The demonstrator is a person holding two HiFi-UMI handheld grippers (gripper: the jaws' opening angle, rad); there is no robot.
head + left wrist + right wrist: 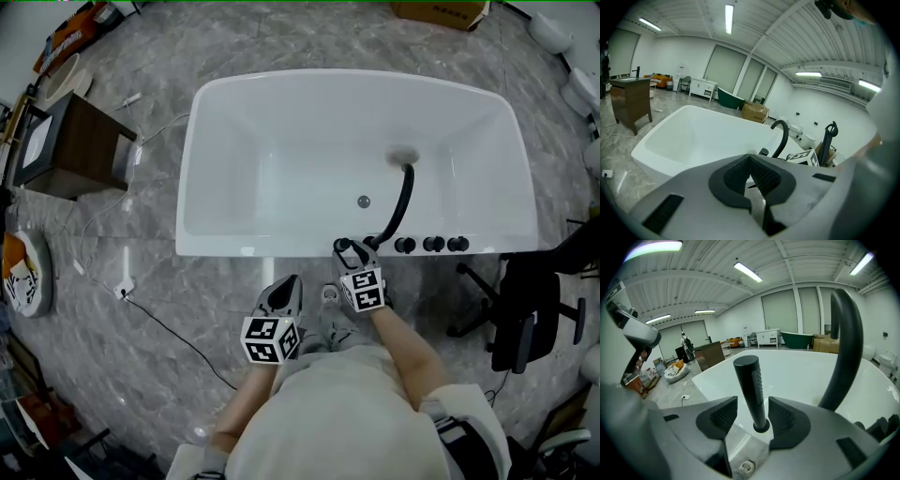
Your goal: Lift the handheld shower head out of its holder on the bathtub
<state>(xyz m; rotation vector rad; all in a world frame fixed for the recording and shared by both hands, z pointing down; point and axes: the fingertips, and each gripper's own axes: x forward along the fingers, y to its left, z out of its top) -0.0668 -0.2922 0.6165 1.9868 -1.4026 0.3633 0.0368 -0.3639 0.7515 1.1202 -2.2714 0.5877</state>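
Note:
The handheld shower head (751,385) is a slim black rod standing upright in its round holder (761,426) on the near rim of the white bathtub (225,246). My right gripper (752,404) is open, one pad on each side of the rod with a gap on both sides. In the head view the right gripper (349,251) sits at the tub's near rim, beside the curved black spout (403,202). My left gripper (286,291) hangs lower left over the floor; its pads (761,173) meet with nothing between them.
Three black knobs (433,244) sit on the rim right of the spout. A black office chair (530,314) stands to the right, a brown cabinet (70,145) to the left. A white cable (103,234) runs over the grey marble floor.

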